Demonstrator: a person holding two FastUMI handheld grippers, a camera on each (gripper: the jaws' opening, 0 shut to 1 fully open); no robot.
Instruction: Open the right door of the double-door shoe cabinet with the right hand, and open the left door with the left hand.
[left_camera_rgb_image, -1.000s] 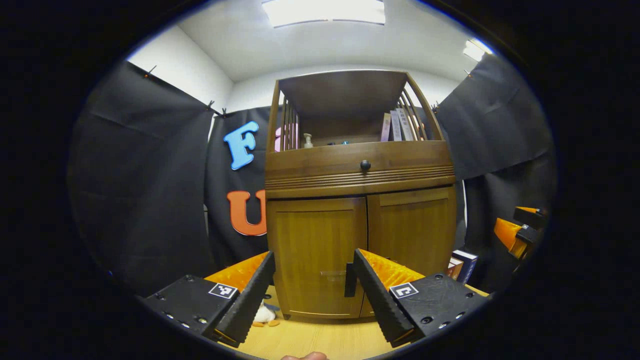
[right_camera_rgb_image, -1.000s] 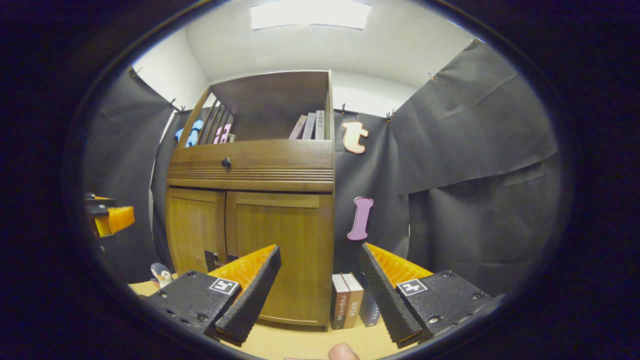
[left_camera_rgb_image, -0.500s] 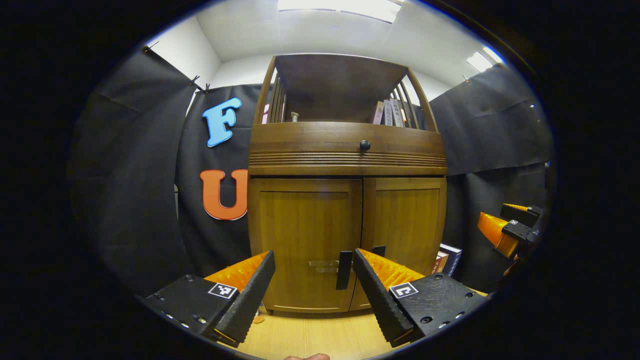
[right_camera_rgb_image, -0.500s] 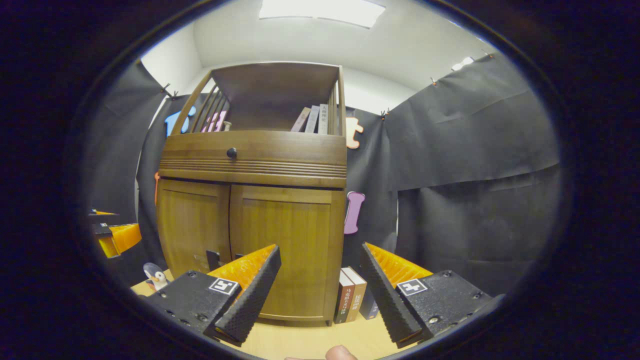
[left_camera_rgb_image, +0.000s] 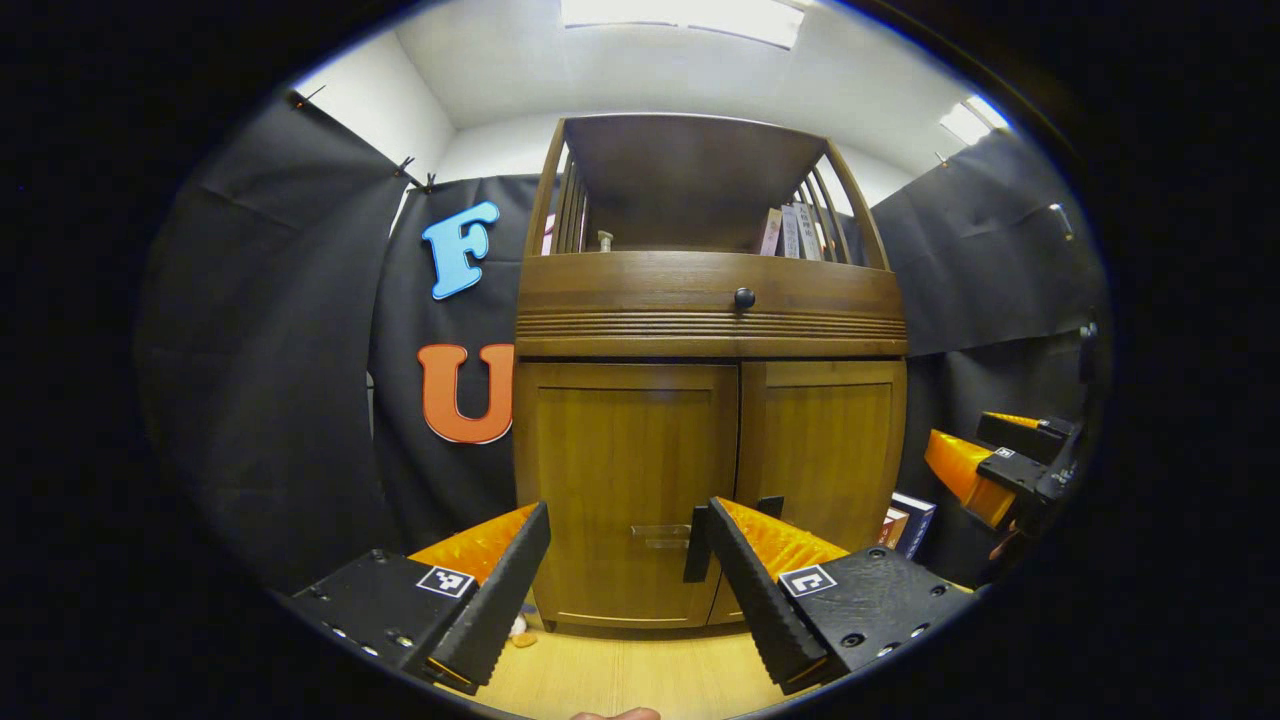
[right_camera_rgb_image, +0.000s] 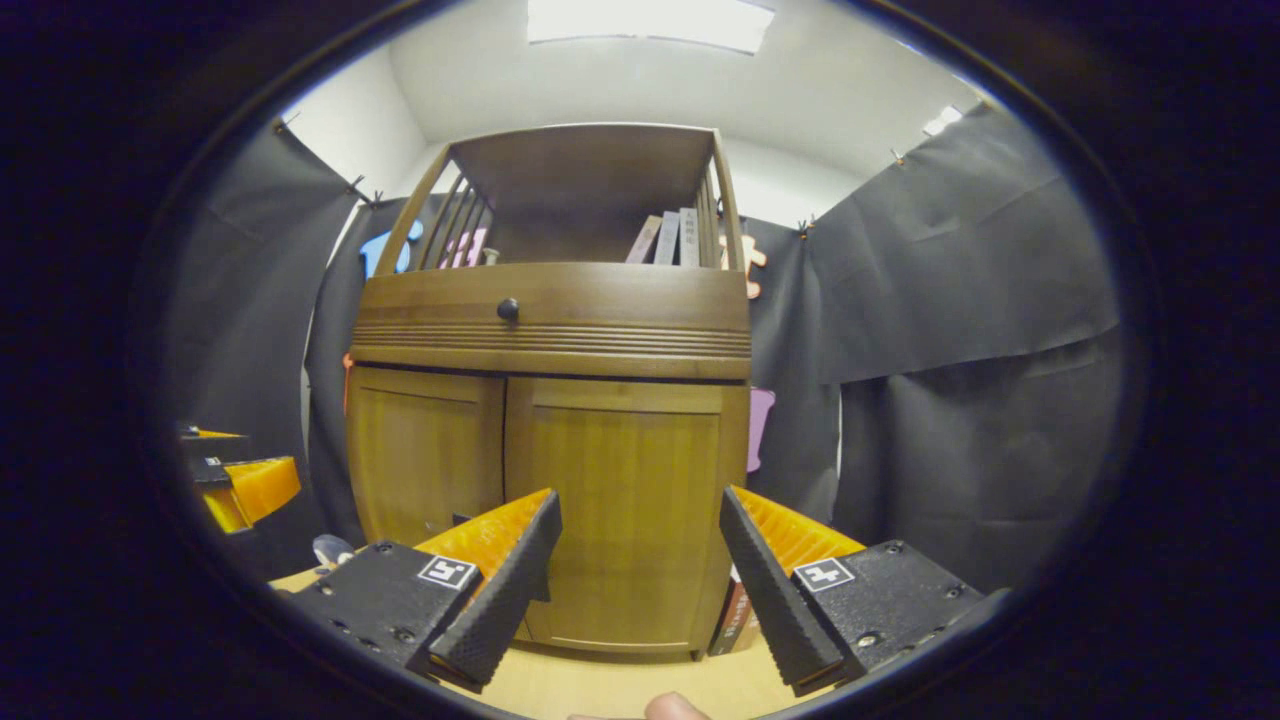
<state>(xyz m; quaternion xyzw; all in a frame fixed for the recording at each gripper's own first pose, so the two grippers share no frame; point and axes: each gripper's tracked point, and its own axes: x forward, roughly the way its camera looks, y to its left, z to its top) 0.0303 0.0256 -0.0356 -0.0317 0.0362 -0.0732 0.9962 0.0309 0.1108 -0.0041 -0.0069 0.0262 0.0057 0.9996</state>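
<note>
A brown wooden shoe cabinet stands on the table against the booth wall, with both lower doors closed. In the left gripper view, the left door carries a dark handle near the middle seam. My left gripper is open in front of that door, not touching it. In the right gripper view, the right door faces my open right gripper, which holds nothing. The right gripper also appears at the right edge of the left gripper view, and the left gripper at the left edge of the right gripper view.
A drawer with a round black knob sits above the doors. Books lean in the open top shelf. More books stand on the table right of the cabinet. A small toy lies at the cabinet's left foot. The wooden tabletop lies below.
Both grippers have drawn nearer the cabinet. The right gripper has swung left, so the right door now sits between its fingers. Doors stay closed.
</note>
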